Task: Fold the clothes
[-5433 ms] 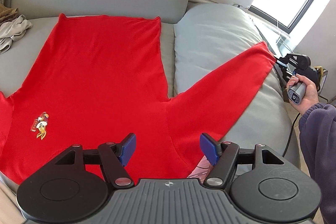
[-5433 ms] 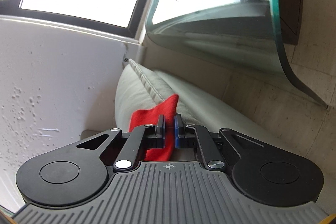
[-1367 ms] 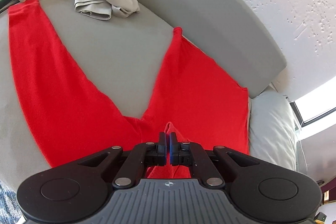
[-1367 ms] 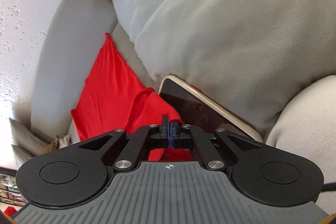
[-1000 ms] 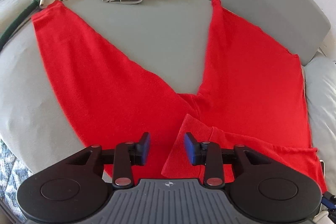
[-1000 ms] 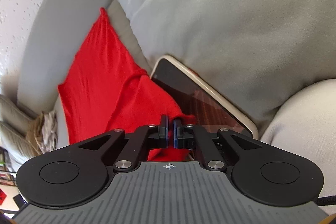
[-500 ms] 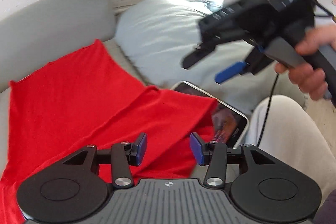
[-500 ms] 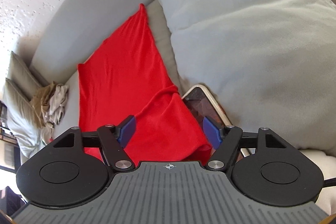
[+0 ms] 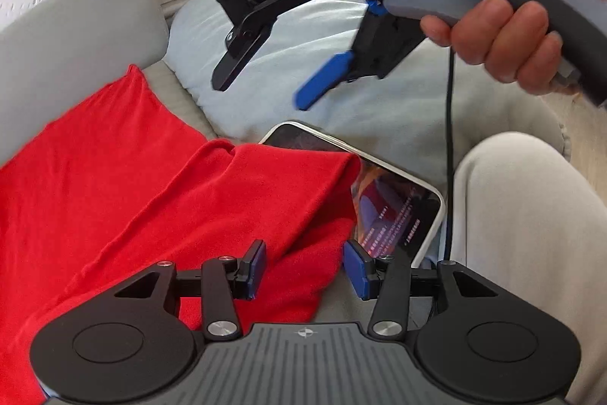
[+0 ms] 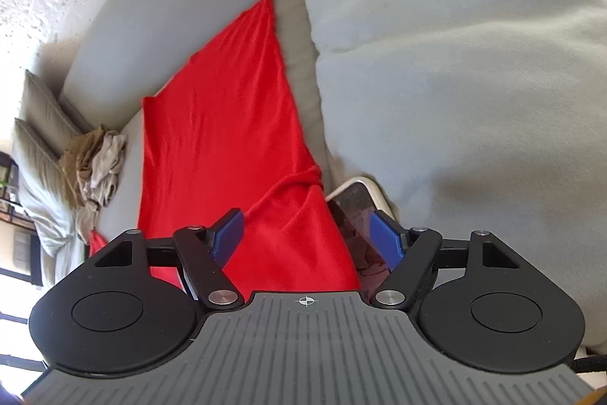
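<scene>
A red long-sleeved garment (image 9: 132,185) lies spread on the grey sofa, its right sleeve folded back over the body. My left gripper (image 9: 305,264) hovers open just above the folded sleeve's end, the cloth below its pads untouched. In the left wrist view my right gripper (image 9: 265,86) hangs higher up, held by a hand (image 9: 504,37), with nothing between its fingers. In the right wrist view the right gripper (image 10: 306,238) looks down on the garment (image 10: 227,124); its jaws stand wide and are closing slightly on air.
A phone (image 9: 394,211) with a lit screen lies partly under the sleeve's end, beside a big grey cushion (image 10: 455,63). A person's beige-trousered leg (image 9: 523,234) is at the right. A heap of beige clothes (image 10: 95,162) sits at the sofa's far end.
Both grippers have let go of the red cloth and opened. The left one swung over to the sleeve end by the phone. The right one lifted away from the garment.
</scene>
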